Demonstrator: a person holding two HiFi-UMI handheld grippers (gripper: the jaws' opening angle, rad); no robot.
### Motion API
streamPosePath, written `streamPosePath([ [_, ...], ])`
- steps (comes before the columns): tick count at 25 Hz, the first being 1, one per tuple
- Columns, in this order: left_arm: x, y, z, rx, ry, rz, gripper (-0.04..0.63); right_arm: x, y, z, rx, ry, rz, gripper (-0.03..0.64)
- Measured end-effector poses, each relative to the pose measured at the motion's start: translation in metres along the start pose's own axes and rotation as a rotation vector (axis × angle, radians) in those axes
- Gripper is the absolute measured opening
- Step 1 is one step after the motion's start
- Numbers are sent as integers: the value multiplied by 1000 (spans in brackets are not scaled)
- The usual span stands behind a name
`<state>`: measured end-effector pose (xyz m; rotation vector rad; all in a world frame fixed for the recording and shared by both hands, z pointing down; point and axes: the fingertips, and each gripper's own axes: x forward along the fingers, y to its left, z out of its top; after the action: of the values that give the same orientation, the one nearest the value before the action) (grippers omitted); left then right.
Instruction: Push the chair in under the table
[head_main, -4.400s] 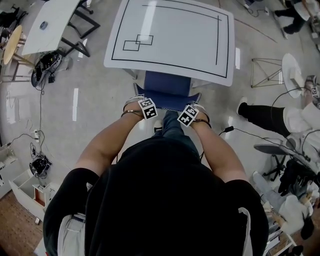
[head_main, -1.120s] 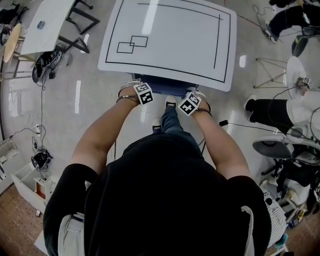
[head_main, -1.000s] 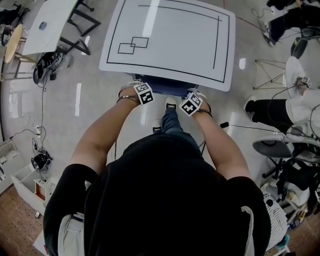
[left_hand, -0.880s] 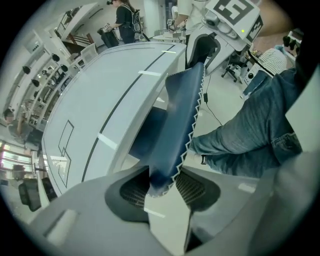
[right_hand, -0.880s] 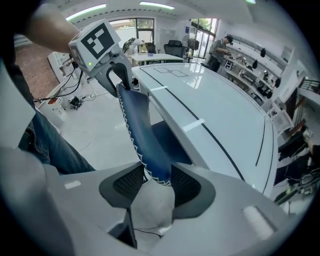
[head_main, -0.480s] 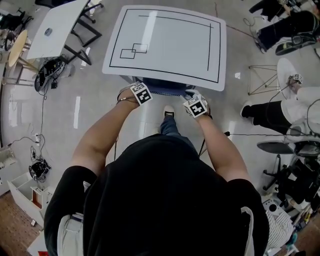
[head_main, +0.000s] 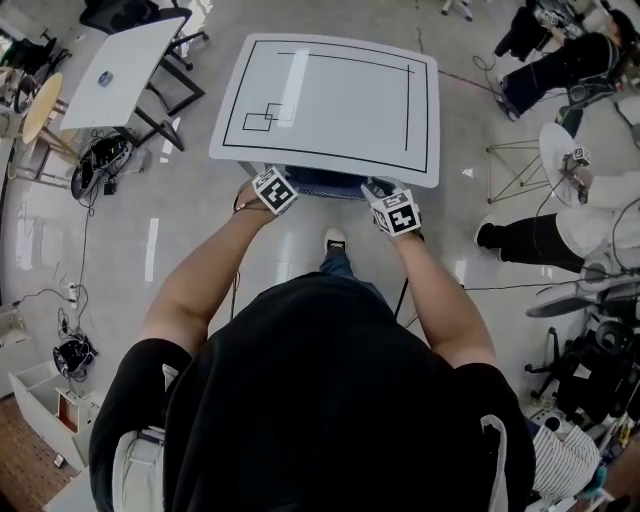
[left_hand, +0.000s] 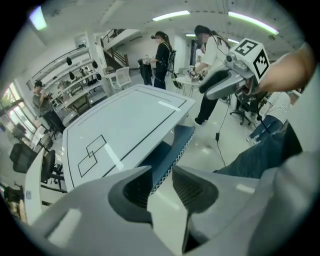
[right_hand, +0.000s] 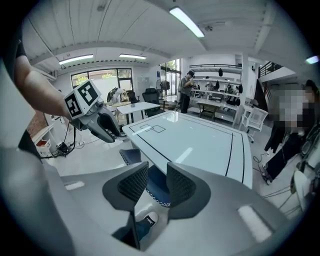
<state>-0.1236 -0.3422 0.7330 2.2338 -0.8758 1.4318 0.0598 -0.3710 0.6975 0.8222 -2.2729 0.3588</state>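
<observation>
chair (head_main: 325, 182): blue, edged with white zigzag stitching. Nearly all of it lies beneath the table, and only a narrow strip of the back shows past the table's near edge.
table (head_main: 330, 100): white rectangular top with a black border line and two overlapping squares near its left side.
left gripper (left_hand: 161, 170): at the left end of the chair back, just beside the table's near edge. Its jaws are drawn close on the stitched edge of the back, which runs into the narrow gap between them.
right gripper (right_hand: 157, 167): at the right end of the chair back. Its jaws are likewise closed to a narrow gap, with the blue fabric of the back between them.
marker cubes: left cube (head_main: 273, 190) and right cube (head_main: 397, 213), each on top of its gripper, both near the table's front edge.
person: stands behind the chair with both arms stretched forward. One shoe (head_main: 335, 240) rests on the floor between the arms.
surroundings: a second white table (head_main: 125, 70) stands at the upper left, well apart from the marked one. Other people are at the right.
</observation>
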Motion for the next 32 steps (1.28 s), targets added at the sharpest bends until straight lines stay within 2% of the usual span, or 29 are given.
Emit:
streamPosePath([
  [5,-29,6,30,-120,-126,-4,127,-24,-12,33,31,-71,-45,140],
  [12,-84,10,74,-164,-347,16,124,-58,-18,76,81,-181,-105,126],
  [19,-135,27,97,-259,-521,56,118,-87,-16,109,102,-252,-134,109],
  [25,-186,33,112,-223,-712,112,100,-106,-9,133,120,-303,-151,97],
  [32,-211,38,116,-231,-796,122,89,-124,-7,147,122,-338,-185,83],
])
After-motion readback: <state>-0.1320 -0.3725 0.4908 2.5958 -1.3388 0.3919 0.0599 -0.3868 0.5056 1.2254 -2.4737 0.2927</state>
